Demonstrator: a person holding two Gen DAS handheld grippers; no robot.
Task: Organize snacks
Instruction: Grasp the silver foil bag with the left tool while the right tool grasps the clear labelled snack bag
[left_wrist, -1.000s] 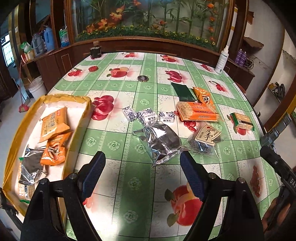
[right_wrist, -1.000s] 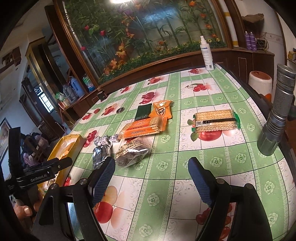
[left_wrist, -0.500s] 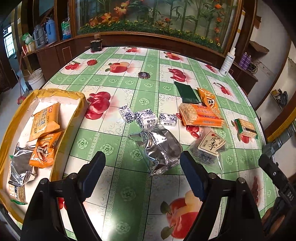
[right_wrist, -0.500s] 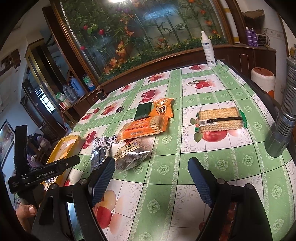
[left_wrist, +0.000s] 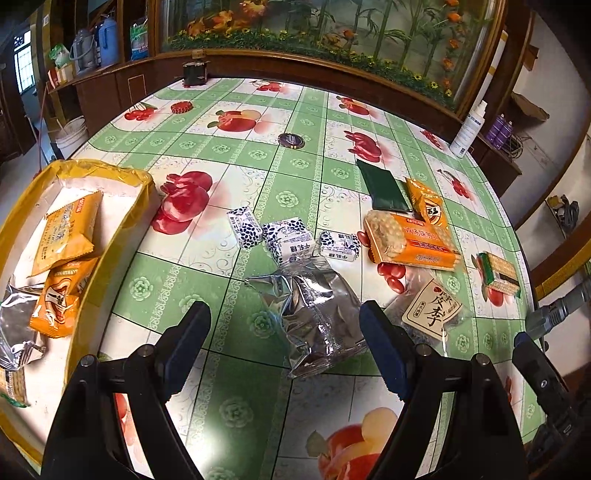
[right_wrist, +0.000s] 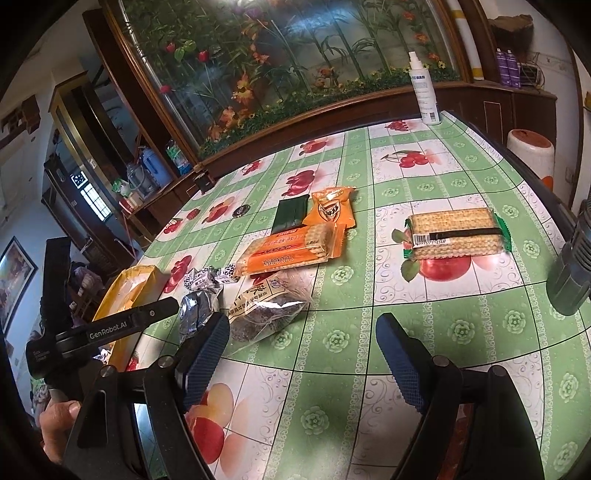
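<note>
The left gripper (left_wrist: 284, 332) is held with its jaws apart and empty above the fruit-print tablecloth (left_wrist: 236, 406), with the crumpled silver foil packet (left_wrist: 314, 314) lying between the pads on the cloth. The right gripper (right_wrist: 303, 354) is likewise spread wide and clamps nothing. In the left wrist view, the yellow tray (left_wrist: 122, 229) of sorted snacks is located at 9 o'clock, three small blue-and-white candies (left_wrist: 291, 240) at 12 o'clock, and the orange cracker pack (left_wrist: 410, 240) at 2 o'clock.

Green-and-white checked tablecloth (left_wrist: 236, 155) printed with red fruit, yellow-rimmed tray (left_wrist: 142, 192) with a white floor, crinkled silver foil bag (left_wrist: 314, 314), orange cracker pack (left_wrist: 410, 240), dark green sachet (left_wrist: 384, 188), white candies (left_wrist: 288, 242) flecked navy, blue-padded black grippers.
</note>
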